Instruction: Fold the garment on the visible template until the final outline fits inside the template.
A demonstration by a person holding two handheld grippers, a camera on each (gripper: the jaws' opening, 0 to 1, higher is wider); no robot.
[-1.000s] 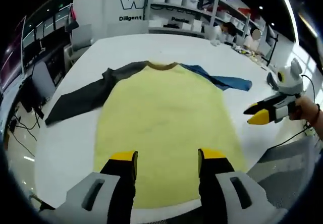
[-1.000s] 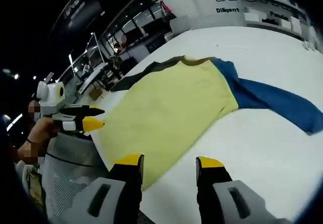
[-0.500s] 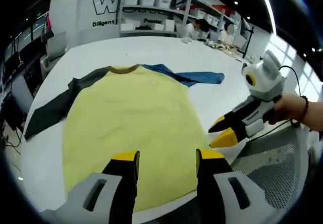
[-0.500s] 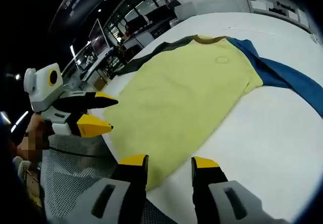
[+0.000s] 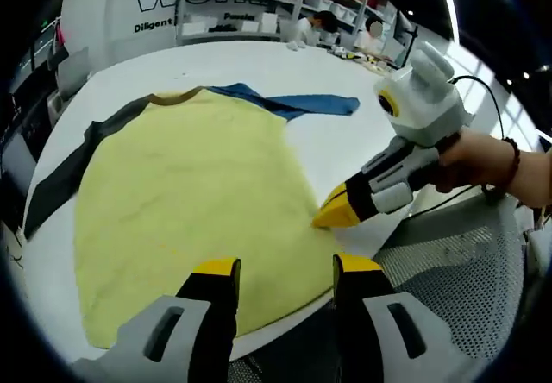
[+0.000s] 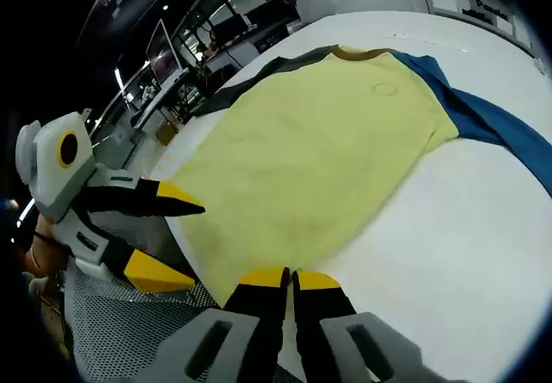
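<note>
Right gripper: grey-white body, black jaws, yellow tips; dark bead bracelet.

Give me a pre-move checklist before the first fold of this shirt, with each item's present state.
1. Shirt lies flat, yellow body spread on the white table: ok.
2. Blue sleeve and dark sleeve both stretched out, not yet folded in: ok.
3. Right gripper jaws shut at the shirt's hem corner; whether cloth is pinched: cannot tell.
4. Left gripper jaws open over the hem, gripping nothing: not ok for lifting.
5. Template outline on the table: cannot tell.
6. Hem near the table edge, not hanging off: ok.
</note>
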